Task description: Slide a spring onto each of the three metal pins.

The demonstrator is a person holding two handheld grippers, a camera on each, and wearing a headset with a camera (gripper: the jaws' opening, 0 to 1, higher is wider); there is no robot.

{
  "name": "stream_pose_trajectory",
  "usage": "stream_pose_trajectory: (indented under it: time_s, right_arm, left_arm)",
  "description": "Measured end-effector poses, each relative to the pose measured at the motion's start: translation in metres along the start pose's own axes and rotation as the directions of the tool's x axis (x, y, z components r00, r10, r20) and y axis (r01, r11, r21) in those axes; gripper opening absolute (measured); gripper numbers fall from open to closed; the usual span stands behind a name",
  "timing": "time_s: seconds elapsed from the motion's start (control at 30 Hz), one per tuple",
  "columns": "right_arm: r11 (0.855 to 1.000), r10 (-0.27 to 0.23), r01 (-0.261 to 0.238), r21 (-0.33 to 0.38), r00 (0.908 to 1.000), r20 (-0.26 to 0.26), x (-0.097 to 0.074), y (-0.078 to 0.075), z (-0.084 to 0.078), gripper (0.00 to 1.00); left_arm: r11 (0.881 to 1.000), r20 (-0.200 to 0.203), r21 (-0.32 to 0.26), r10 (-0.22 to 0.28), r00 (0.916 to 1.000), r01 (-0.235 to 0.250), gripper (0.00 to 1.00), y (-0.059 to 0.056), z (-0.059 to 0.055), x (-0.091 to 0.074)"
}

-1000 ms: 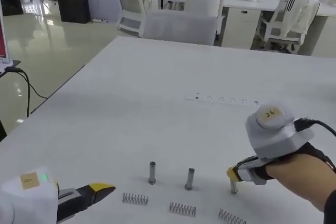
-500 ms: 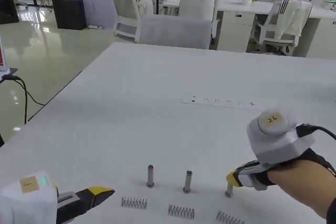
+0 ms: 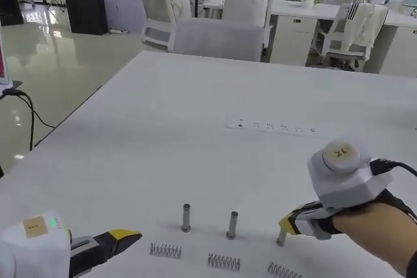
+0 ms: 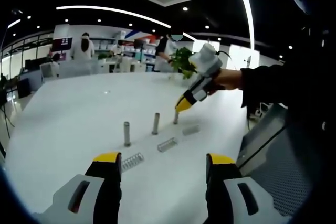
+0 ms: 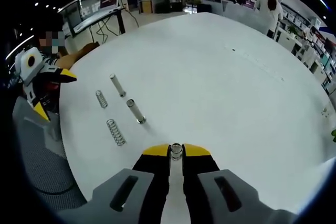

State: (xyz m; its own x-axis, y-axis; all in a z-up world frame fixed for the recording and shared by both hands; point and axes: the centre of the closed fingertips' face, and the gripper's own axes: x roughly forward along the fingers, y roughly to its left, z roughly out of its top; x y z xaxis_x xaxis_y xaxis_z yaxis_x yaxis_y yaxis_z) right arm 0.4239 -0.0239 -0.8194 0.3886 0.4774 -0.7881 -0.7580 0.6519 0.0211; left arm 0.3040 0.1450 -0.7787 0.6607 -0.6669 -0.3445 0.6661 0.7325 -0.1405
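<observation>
Three short metal pins stand in a row near the table's front: left pin, middle pin, right pin. A spring lies in front of each: left spring, middle spring, right spring. My right gripper is shut on the right pin; the pin's top shows between its yellow-tipped jaws. My left gripper is open and low at the front left, short of the left spring, with nothing between its jaws.
A white power strip lies flat across the middle of the table. Chairs, desks and people are beyond the far edge. The table's left edge runs diagonally beside a floor cable.
My right gripper has edged slightly to the left while staying closed on the right pin. The left gripper has held still. The head camera has shifted a little.
</observation>
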Motion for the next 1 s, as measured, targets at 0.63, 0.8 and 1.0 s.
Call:
stream_pose_trajectory:
  time_s: [0.63,0.8,1.0]
  right_arm:
    - [1.000,0.000,0.000,-0.011,0.9997,0.025,-0.009,0.001,-0.003,0.13]
    - [0.999,0.041,-0.040,-0.023,0.9989,0.024,-0.018,0.012,-0.016,0.14]
    - [0.994,0.087,-0.087,-0.063,0.9962,-0.005,-0.025,0.021,-0.031,0.15]
  left_arm:
    - [1.000,-0.012,0.025,-0.019,0.9998,0.019,0.61,0.000,0.004,0.002]
    - [0.999,-0.017,0.028,-0.021,0.9996,0.021,0.61,-0.001,0.004,0.002]
    - [0.999,-0.018,0.033,-0.025,0.9995,0.026,0.61,-0.003,0.007,0.003]
